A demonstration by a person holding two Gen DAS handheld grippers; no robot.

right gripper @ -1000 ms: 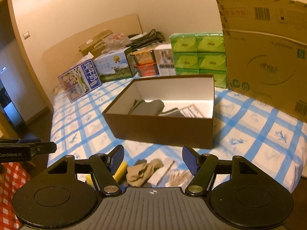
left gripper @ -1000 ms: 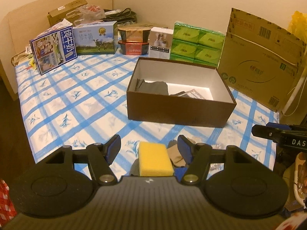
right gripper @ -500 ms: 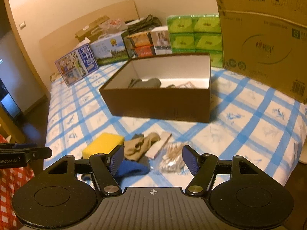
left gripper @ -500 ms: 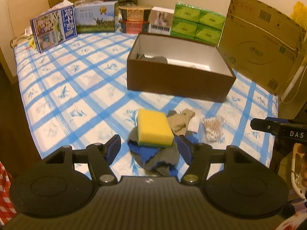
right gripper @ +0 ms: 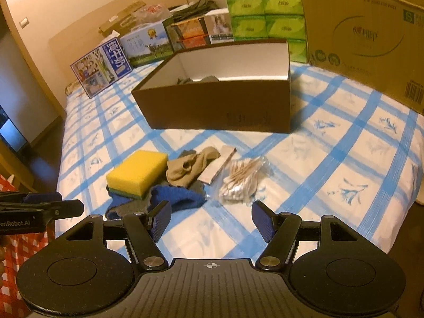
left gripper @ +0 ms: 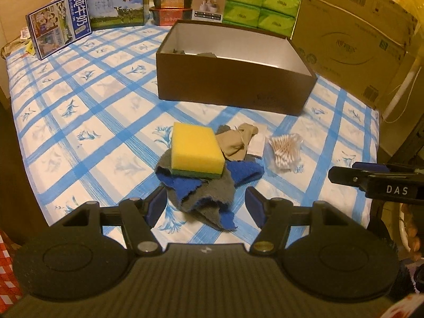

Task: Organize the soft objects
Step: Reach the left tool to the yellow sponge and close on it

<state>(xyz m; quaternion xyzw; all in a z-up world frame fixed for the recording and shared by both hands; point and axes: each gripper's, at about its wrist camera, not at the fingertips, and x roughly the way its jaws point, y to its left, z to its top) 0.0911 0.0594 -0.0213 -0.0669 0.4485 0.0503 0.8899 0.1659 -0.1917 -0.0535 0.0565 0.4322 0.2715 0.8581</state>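
A yellow sponge point(left gripper: 194, 152) lies on a blue and grey cloth point(left gripper: 209, 193) on the checked bed cover. A tan sock point(left gripper: 237, 143) and a bag of cotton swabs point(left gripper: 285, 148) lie beside it. Behind stands an open brown box point(left gripper: 233, 84) with grey cloth inside. My left gripper point(left gripper: 206, 206) is open and empty, just before the cloth. My right gripper point(right gripper: 212, 218) is open and empty, short of the pile; the sponge point(right gripper: 137, 172), sock point(right gripper: 189, 168) and swabs point(right gripper: 242, 179) lie ahead of it, the box point(right gripper: 220, 111) beyond.
Milk cartons point(left gripper: 59, 30), small boxes, green tissue packs point(left gripper: 261, 8) and a large cardboard carton point(left gripper: 352, 39) line the far side of the bed. The bed's near edge runs just before both grippers. The right gripper shows in the left wrist view point(left gripper: 376, 182).
Both grippers have pulled back and up from the pile, so the sponge, cloth, sock and swabs now lie fully in view ahead of the fingers. Both stay open.
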